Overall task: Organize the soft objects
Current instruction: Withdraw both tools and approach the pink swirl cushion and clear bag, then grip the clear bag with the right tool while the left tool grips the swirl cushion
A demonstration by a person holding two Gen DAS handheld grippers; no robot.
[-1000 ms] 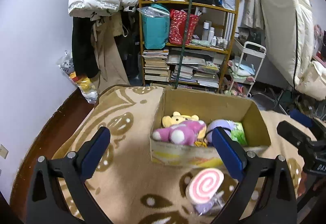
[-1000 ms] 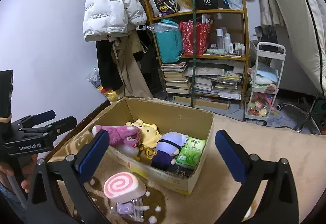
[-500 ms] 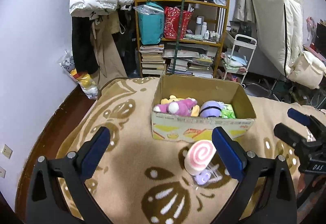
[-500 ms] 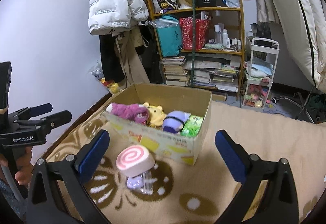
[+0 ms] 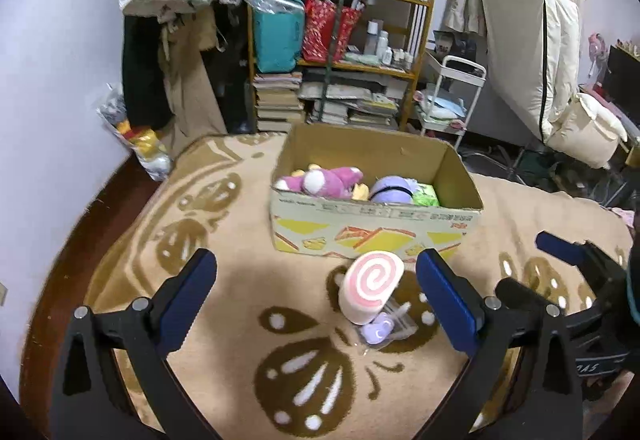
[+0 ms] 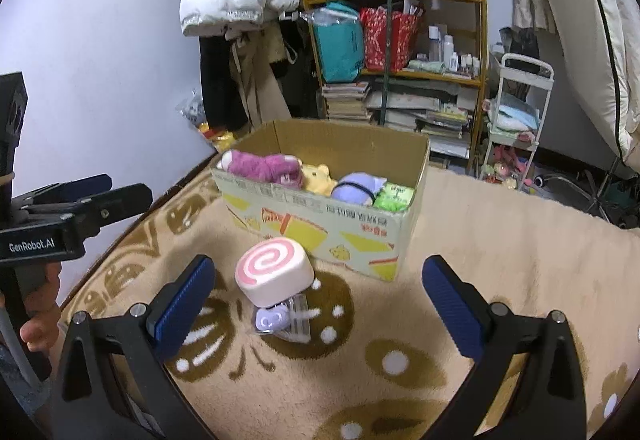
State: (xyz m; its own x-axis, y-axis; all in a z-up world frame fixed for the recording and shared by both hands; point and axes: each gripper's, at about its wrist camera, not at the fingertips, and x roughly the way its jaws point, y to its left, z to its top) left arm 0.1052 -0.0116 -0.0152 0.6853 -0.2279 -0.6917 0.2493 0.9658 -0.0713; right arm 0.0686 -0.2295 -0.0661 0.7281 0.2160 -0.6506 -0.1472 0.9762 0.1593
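Observation:
A pink-swirl roll cushion (image 5: 371, 287) (image 6: 273, 269) lies on the tan blanket in front of a cardboard box (image 5: 376, 230) (image 6: 320, 224). A small purple toy in clear wrap (image 5: 378, 331) (image 6: 276, 318) lies against the cushion. The box holds a purple plush (image 5: 320, 180) (image 6: 262, 166), a yellow plush (image 6: 318, 176), a lilac plush (image 5: 392, 190) (image 6: 354, 189) and a green pack (image 6: 394, 197). My left gripper (image 5: 316, 296) is open and empty, short of the cushion. My right gripper (image 6: 318, 296) is open and empty, the cushion between its fingers and slightly ahead.
The patterned blanket (image 5: 224, 280) covers a bed whose dark wooden edge (image 5: 100, 208) runs on the left. Beyond stand a cluttered shelf (image 5: 340, 52), hanging coats (image 5: 172, 40), a white cart (image 5: 452, 100) and a leaning mattress (image 5: 532, 40).
Both grippers have pulled back from the box and dropped lower. The box now looks farther away and the cushion sits higher in each view. Both stay open.

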